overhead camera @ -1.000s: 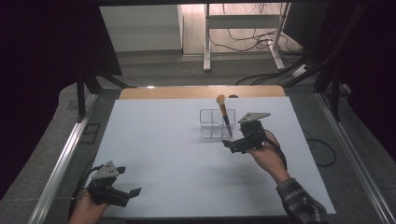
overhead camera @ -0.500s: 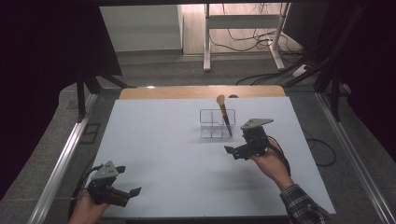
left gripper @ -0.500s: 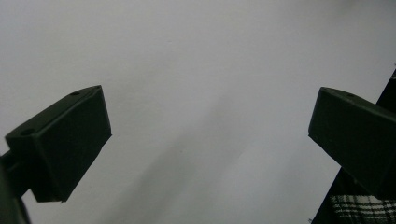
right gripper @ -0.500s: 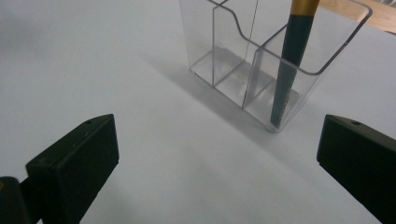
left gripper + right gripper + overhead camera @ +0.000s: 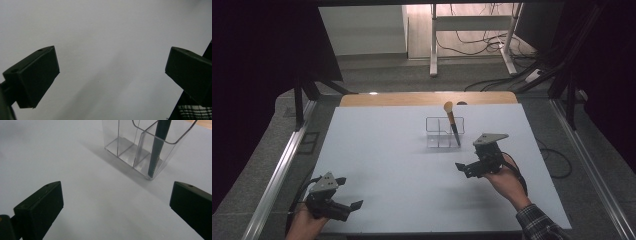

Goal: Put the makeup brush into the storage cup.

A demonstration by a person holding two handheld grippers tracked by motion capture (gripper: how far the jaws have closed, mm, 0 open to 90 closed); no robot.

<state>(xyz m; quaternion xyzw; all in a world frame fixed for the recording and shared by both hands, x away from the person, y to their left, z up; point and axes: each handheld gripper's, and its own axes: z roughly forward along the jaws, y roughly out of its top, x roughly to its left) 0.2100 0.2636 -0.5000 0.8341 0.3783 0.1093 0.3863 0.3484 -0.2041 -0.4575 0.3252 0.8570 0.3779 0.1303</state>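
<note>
**Brush in the organizer, both tools empty**

I use the clear acrylic organizer (image 5: 444,132) as my landmark. It stands upright on the pale counter (image 5: 387,165), toward the far side, and is split into compartments. From the right tool view I count three along the near side; the rightmost one holds the makeup brush (image 5: 452,125), handle down, leaning, with its tan bristle head above the rim. The other compartments I can see are bare.

My right tool (image 5: 474,167) hangs just nearer to me than the organizer and slightly to its right, close but apart from it. Its jaws are spread wide with nothing between them, and only bare counter lies between them and the organizer wall.

My left tool (image 5: 344,192) sits well apart from the organizer, at the counter's near left corner, jaws likewise spread and empty. In its own view a plaid sleeve (image 5: 192,112) shows at the lower right.
</note>
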